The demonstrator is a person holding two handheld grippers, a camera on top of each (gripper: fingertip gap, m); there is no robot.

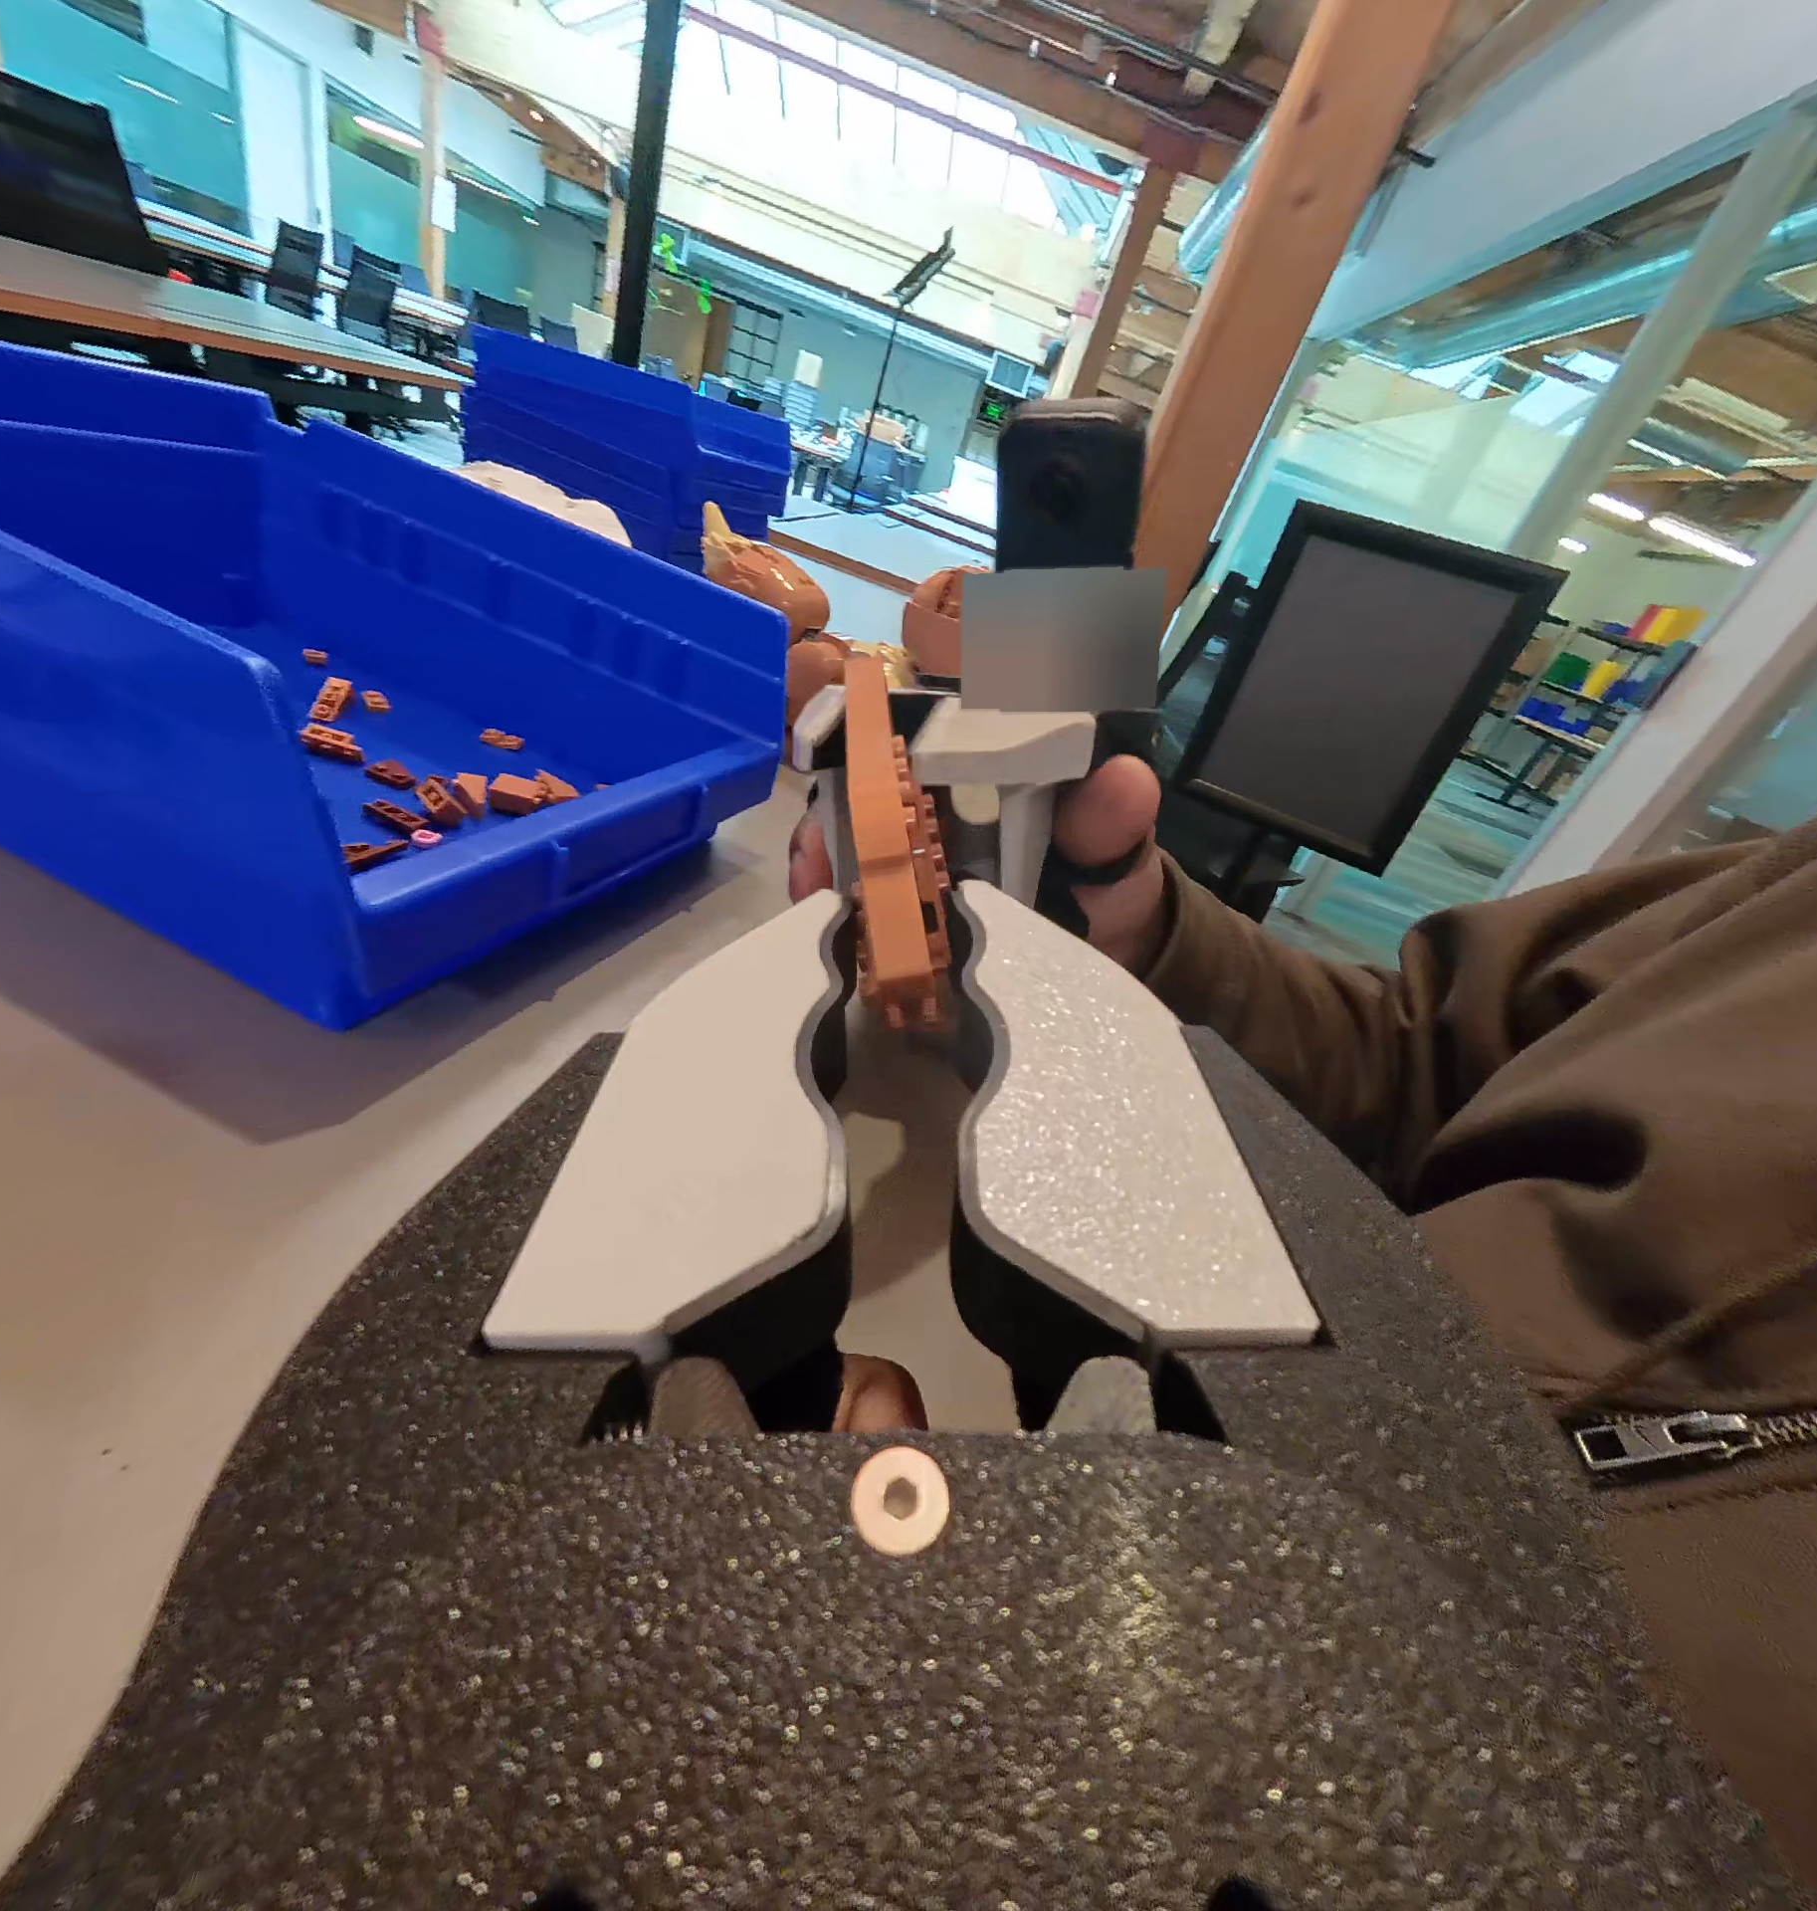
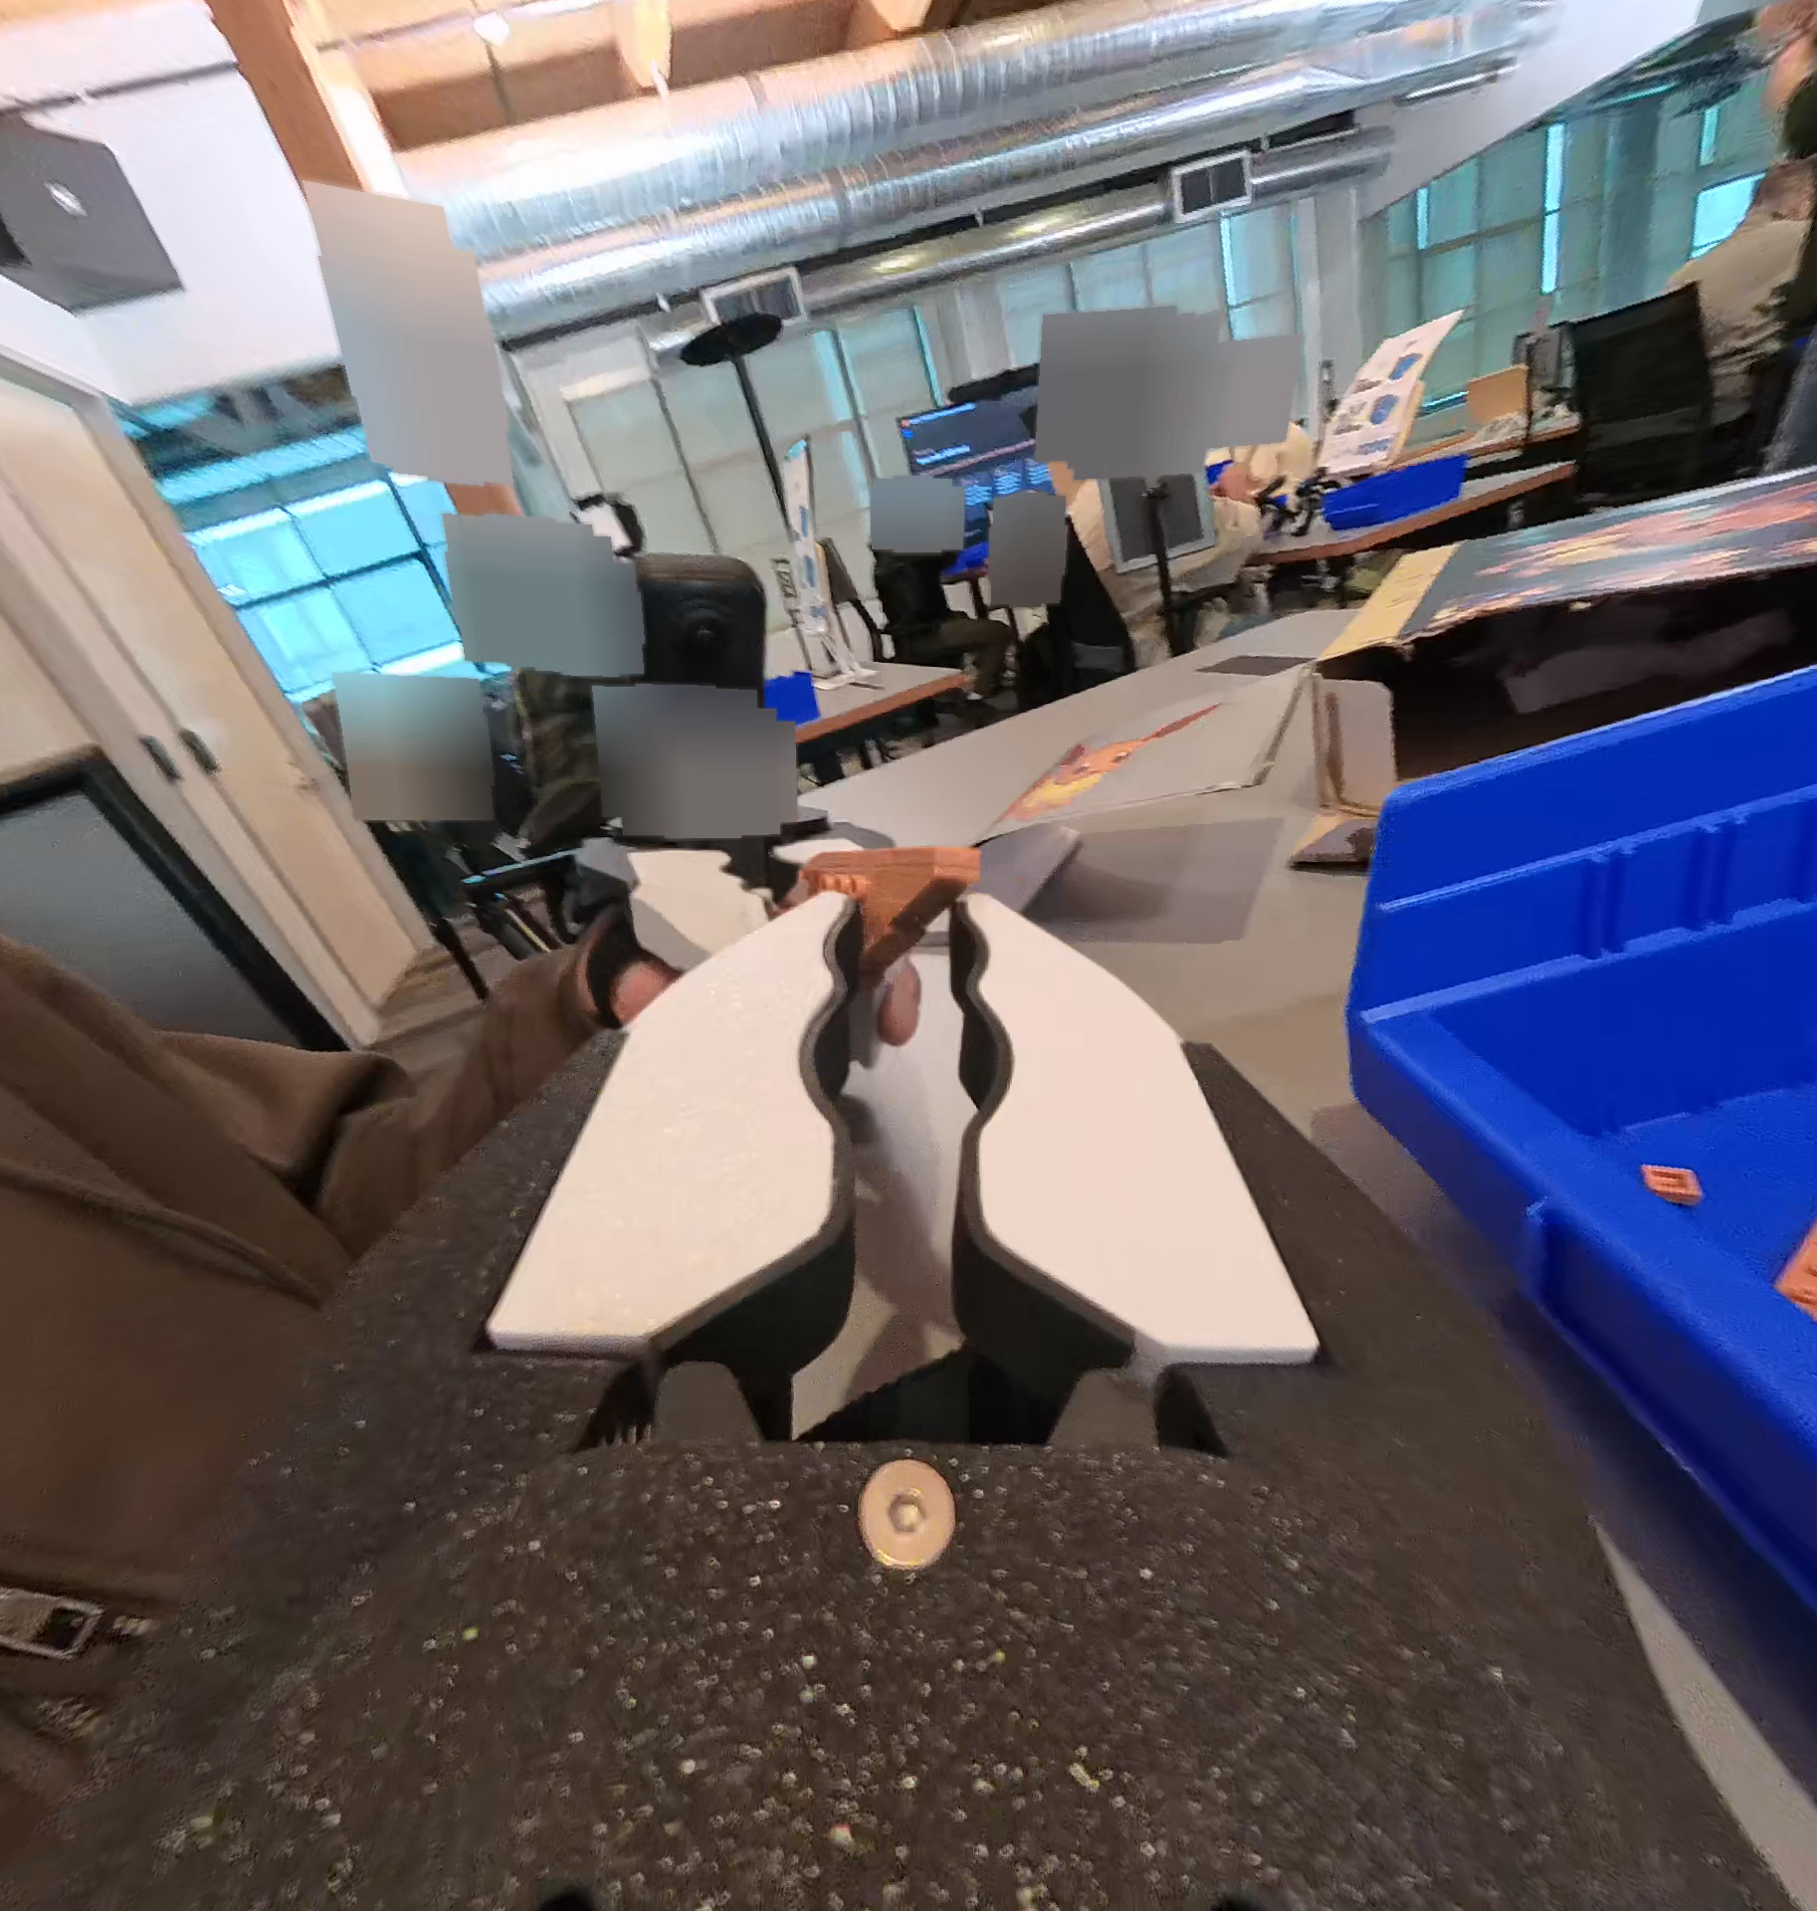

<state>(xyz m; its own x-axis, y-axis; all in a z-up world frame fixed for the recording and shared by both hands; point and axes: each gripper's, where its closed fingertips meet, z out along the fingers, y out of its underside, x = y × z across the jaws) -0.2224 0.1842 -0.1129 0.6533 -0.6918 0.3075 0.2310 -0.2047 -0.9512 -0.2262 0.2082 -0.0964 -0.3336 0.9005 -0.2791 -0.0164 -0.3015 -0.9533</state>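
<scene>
Orange-brown brick assembly [image 1: 889, 858] at frame centre was clamped by both the left hand-held gripper [image 1: 894, 931] and the right hand-held gripper [image 2: 899, 926]; pressing the pieces together seemed in hand.

At twelve o'clock from our right gripper [image 2: 899, 920] we hold an orange-brown brick piece [image 2: 899, 879] by its lower end, with our fingers [image 2: 739, 982] narrowed about it. The piece widens above our tips. At eleven o'clock the other gripper [image 2: 749, 879] meets the same piece from the far side, with a hand [image 2: 625, 982] in a brown sleeve [image 2: 263, 1117] at nine o'clock behind it. At three o'clock a blue bin [image 2: 1607, 931] stands on the grey table [image 2: 1194, 982], with two small orange bricks [image 2: 1669, 1182] inside. At one o'clock a picture booklet [image 2: 1142, 765] lies flat.
</scene>
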